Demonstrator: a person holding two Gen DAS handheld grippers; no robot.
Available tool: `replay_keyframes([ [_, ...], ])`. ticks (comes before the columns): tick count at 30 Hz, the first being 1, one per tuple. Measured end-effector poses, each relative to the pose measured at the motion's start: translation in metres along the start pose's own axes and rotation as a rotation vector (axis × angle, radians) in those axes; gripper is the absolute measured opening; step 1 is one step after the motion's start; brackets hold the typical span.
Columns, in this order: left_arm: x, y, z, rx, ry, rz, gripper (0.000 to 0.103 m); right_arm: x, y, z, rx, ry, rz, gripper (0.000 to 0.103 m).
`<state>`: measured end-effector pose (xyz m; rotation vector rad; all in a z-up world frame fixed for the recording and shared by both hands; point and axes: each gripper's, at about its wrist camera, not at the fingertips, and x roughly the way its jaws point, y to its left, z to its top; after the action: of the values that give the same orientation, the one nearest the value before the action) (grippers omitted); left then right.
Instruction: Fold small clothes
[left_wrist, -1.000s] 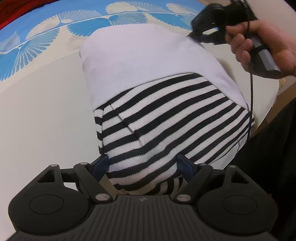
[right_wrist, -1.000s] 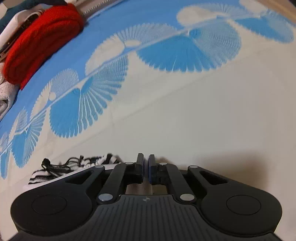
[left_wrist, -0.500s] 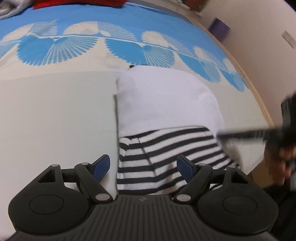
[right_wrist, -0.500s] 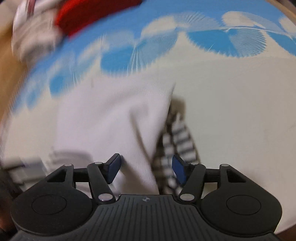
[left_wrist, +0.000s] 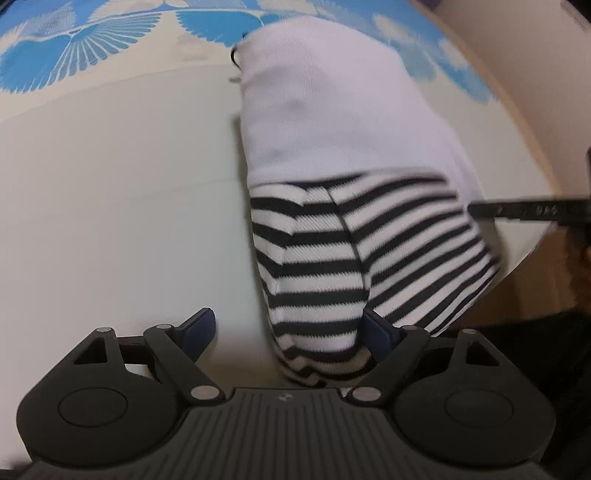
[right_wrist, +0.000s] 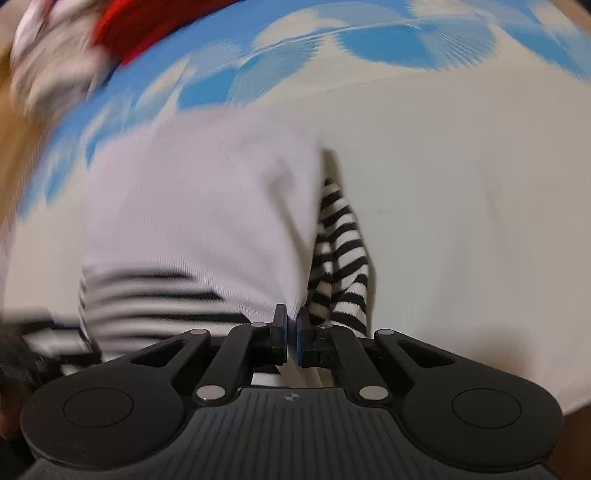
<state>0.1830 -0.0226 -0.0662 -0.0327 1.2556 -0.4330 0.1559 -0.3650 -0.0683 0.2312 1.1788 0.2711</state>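
Observation:
A small white garment (left_wrist: 332, 110) with black-and-white striped parts (left_wrist: 354, 258) lies folded on a cream mat (left_wrist: 110, 203). My left gripper (left_wrist: 286, 328) hangs over its near striped end. Its jaws are wide and still opening, with the striped cloth between them; the left pad (left_wrist: 199, 325) stands clear of the cloth. In the right wrist view the same garment (right_wrist: 199, 206) fills the middle, with a striped sleeve (right_wrist: 343, 266) sticking out on the right. My right gripper (right_wrist: 290, 332) is shut, pinching the white cloth's near edge.
The mat has a blue fan pattern (left_wrist: 74, 55) along its far side. A red knit item (right_wrist: 147, 33) and a blurred heap of clothes (right_wrist: 48, 74) lie beyond it. A black bar of the other tool (left_wrist: 528, 211) reaches in from the right, over the table's edge.
My right gripper swung from bare mat to the garment, opened, then shut on its white edge. The left gripper shifted sideways, so the striped end now sits toward its right finger.

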Motion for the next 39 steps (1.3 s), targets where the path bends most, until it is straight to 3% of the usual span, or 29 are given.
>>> replay_keyframes([
  [2,-0.004,0.003,0.000,-0.021,-0.005,0.002,0.088,0.000,0.005,0.001,-0.019,-0.017,-0.047,0.005],
  [4,-0.011,0.007,-0.001,-0.049,-0.030,-0.033,0.086,-0.010,-0.001,0.004,0.031,-0.062,0.004,0.008],
  [5,-0.014,0.008,-0.001,-0.052,-0.044,-0.056,0.086,-0.016,-0.003,0.005,0.044,-0.086,0.047,0.014],
  [6,-0.014,0.007,-0.001,-0.044,-0.046,-0.066,0.086,-0.021,-0.005,0.004,0.046,-0.099,0.087,0.029],
  [8,-0.005,0.003,-0.002,-0.001,-0.006,-0.020,0.087,-0.019,-0.008,0.002,0.023,-0.066,0.136,0.037],
  [10,0.005,0.000,-0.005,0.030,0.032,0.020,0.088,0.000,-0.007,-0.008,-0.045,0.074,0.121,0.036],
  [11,0.005,-0.002,-0.004,0.033,0.033,0.019,0.088,0.014,-0.004,-0.016,-0.098,0.166,0.077,0.027],
  [13,0.000,-0.003,-0.001,0.025,0.021,0.008,0.088,0.030,0.000,-0.026,-0.194,0.252,-0.015,0.023],
  [15,-0.010,-0.001,0.000,0.006,-0.017,-0.005,0.088,0.023,-0.002,-0.020,-0.183,0.212,0.013,0.023],
  [17,-0.025,0.008,0.005,-0.044,-0.082,-0.058,0.088,0.002,-0.011,-0.005,-0.108,0.085,0.066,0.024],
  [19,-0.035,0.018,0.018,-0.102,-0.118,-0.100,0.089,-0.019,-0.022,0.010,-0.020,-0.055,0.124,0.040],
  [21,-0.039,0.030,0.030,-0.144,-0.135,-0.113,0.089,-0.026,-0.033,0.024,0.089,-0.158,0.150,0.082],
  [23,-0.038,0.040,0.050,-0.164,-0.129,-0.100,0.089,-0.020,-0.039,0.033,0.177,-0.187,0.126,0.091],
  [26,-0.025,0.045,0.076,-0.163,-0.126,-0.112,0.093,0.008,-0.036,0.042,0.233,-0.107,0.129,0.087],
  [28,-0.004,0.054,0.090,-0.216,-0.098,-0.138,0.093,0.025,-0.028,0.049,0.223,-0.066,0.135,0.086],
  [32,0.038,0.069,0.098,-0.331,-0.070,-0.235,0.093,0.043,-0.021,0.050,0.182,-0.011,0.071,0.085],
  [34,0.048,0.063,0.100,-0.312,-0.087,-0.224,0.094,0.053,-0.021,0.052,0.189,0.011,0.062,0.082],
  [37,0.056,0.060,0.105,-0.328,-0.107,-0.257,0.093,0.057,-0.018,0.054,0.189,0.020,0.068,0.068],
  [39,0.059,0.060,0.106,-0.360,-0.104,-0.274,0.090,0.058,-0.018,0.057,0.204,0.019,0.094,0.043],
])
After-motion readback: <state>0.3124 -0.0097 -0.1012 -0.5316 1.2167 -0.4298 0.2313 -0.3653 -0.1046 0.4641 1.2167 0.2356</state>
